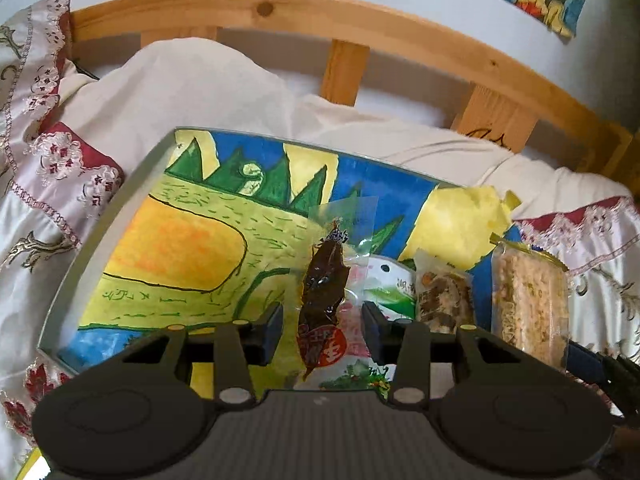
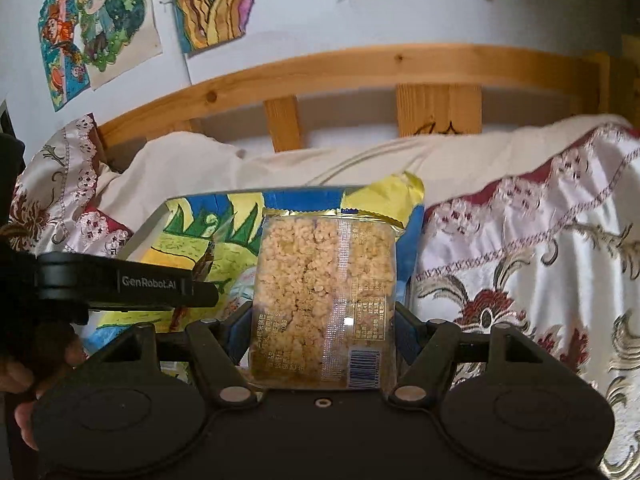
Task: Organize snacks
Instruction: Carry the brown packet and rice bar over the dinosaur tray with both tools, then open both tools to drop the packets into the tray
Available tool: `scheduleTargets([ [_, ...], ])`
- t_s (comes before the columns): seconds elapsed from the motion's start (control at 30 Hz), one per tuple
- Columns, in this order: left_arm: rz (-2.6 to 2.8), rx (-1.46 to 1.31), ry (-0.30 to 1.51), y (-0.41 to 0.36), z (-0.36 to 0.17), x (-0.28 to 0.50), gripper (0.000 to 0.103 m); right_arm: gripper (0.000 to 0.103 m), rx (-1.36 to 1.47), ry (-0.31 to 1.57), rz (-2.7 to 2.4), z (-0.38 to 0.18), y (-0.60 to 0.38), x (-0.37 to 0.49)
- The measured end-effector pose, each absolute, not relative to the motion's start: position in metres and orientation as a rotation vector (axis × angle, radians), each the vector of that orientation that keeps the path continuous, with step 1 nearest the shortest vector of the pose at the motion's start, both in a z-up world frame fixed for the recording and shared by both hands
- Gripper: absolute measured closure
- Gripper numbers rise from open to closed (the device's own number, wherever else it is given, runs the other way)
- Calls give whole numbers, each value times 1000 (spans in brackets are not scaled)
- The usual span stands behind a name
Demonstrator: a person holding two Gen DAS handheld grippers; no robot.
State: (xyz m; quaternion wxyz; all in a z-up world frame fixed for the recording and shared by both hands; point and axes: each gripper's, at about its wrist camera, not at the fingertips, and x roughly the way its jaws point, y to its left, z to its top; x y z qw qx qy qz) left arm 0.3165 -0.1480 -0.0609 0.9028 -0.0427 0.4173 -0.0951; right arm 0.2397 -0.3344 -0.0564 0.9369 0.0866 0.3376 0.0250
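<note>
Both tongs hover over the painted tray (image 1: pixel 132 248), each carrying one snack. On the right, the right gripper (image 2: pixel 324 328) stands fairly wide with its pads pressed on the sides of the puffed-rice bar (image 2: pixel 320 296), a clear packet held upright with its gold seal at the top. On the left, the left gripper (image 1: pixel 322 330) is narrow, and the dark snack packet (image 1: pixel 324 292) hangs lengthwise between its fingers; whether the pads truly pinch it I cannot tell for sure, though it looks held by its thin film.

That tray lies on a rumpled bedspread (image 1: pixel 48 184) before a wooden bed rail (image 1: pixel 280 12). Its left half is bare; at the right side lie a white-and-green packet (image 1: pixel 390 284) and a brown snack packet (image 1: pixel 442 296).

To do this step well, I judge it best to lower each snack until it rests on the tray before loosening the grip, placing like with like in a row. Because the tray sits on soft bedding, a heavy push at one edge could tip it, so set things down gently and near the middle. Keep the two grippers apart, since they work close together.
</note>
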Motion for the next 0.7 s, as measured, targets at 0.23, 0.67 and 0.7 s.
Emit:
scheduleTargets([
  [0.23, -176, -55, 877, -155, -72, 317, 54, 32, 273, 735, 60, -67, -346, 246],
  [0.67, -163, -98, 878, -144, -67, 312, 34, 23, 285, 751, 79, -74, -344, 245],
  [0.7, -162, -107, 873, -141, -64, 310, 29, 21, 282, 745, 80, -72, -344, 244],
])
